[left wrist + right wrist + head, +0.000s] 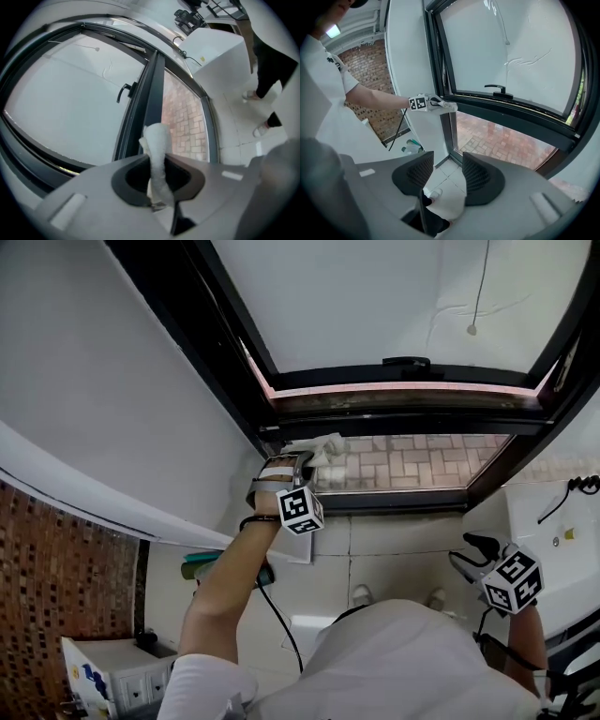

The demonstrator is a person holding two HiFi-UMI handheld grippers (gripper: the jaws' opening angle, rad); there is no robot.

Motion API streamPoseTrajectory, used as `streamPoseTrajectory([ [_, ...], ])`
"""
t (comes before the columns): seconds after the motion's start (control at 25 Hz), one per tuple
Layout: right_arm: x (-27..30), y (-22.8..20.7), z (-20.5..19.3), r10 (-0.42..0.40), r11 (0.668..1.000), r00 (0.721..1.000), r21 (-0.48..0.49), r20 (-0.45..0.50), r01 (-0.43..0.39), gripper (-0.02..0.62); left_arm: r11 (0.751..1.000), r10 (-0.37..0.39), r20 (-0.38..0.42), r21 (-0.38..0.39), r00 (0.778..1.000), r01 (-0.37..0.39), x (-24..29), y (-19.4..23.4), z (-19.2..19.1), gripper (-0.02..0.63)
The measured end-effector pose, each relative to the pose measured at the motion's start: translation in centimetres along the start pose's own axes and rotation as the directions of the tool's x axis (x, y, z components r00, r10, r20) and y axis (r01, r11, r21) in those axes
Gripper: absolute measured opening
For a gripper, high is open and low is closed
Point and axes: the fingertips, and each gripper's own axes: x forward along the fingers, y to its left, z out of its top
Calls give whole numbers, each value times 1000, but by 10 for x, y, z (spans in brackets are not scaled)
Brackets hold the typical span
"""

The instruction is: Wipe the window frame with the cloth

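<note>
One white crumpled cloth (157,138), left claw (157,164) clamping it at the black window frame (422,418); right claw (443,171) gaping, empty. Judging even, firm pressure best.

Two grippers: the left gripper (157,174) and the right gripper (447,172). One cloth (157,140) between the left jaws, one window handle (406,362) above it, possibly one bottle (199,568) below.

A dark window frame (403,418) meets white wall (112,381) above tiled floor (394,554).

Head view steeply down, all share window (375,306)
</note>
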Motion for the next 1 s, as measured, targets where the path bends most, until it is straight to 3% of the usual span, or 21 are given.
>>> streamPoseTrajectory([
  [0.28,-2,-7,-6,16,1000,1000,-3,19,-16,195,1000,13,75,15,997,-14,-32,2,60,78],
  [0.64,-46,-49,-38,-40,998,998,58,52,37,195,995,84,302,25,950,-96,-42,68,235,77],
  [0.8,-70,-73,-58,-77,993,995,98,62,71,195,989,116,343,43,932,-139,-28,104,303,77],
  [1.0,-99,-105,-81,-116,986,991,131,71,106,195,989,111,349,57,931,-139,5,126,380,78],
])
